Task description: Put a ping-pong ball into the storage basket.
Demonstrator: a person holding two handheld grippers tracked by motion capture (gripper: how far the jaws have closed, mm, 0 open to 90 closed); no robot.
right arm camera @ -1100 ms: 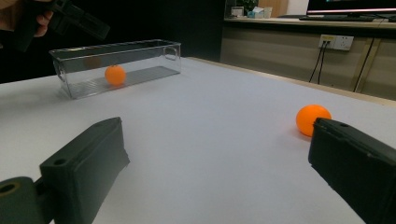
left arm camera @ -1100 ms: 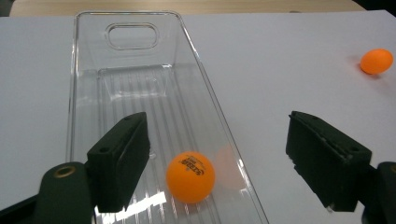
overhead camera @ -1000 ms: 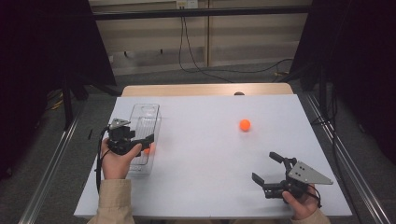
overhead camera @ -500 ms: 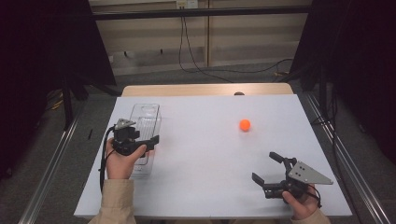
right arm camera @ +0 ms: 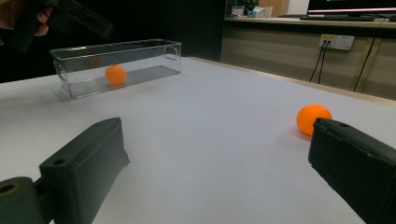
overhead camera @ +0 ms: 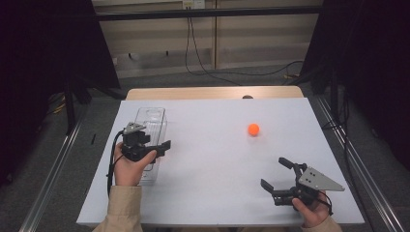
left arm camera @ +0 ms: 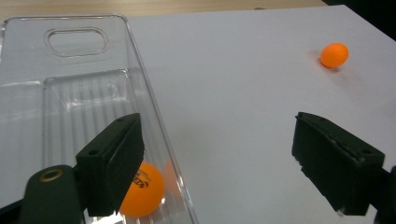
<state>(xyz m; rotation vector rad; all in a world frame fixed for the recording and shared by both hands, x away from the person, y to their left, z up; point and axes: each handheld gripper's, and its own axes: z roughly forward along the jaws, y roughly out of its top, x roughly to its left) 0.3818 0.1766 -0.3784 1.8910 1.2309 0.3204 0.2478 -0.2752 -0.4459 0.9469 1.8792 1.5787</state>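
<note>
Since a second ago my left hand-held gripper [overhead camera: 153, 149] has lifted a touch off the clear bin [overhead camera: 155, 117], and its jaws have just been opening with nothing between them; the orange glow that sat by the jaws back then isn't by them anymore. My right hand hasn't budged.

High view: taking the clear bin as my landmark, it sits along the left side of the white counter [overhead camera: 212, 193]. My left hand-held gripper hangs over the bin's near half, jaws pointing out past its right wall. A loose orange ball [overhead camera: 253, 129] lies well to the right of the bin, out in the open. My right hand-held gripper [overhead camera: 279, 175] is farther right again and nearer to me, well apart from the bin, jaws spread and empty.

Left gripper view: my own jaws stand released, wide apart. One is over the bin, the other out over bare counter. A second orange ball [left arm camera: 145, 191] rests on the bin floor, against the right wall, partly behind the jaw. The loose ball [left arm camera: 334, 54] is far off beyond the bin's right wall.

Right gripper view: jaws open, nothing held. The bin [right arm camera: 140, 70] is across the counter with the ball inside [right arm camera: 115, 74]; the loose one [right arm camera: 312, 118] sits on the counter just beyond one jaw.
</note>
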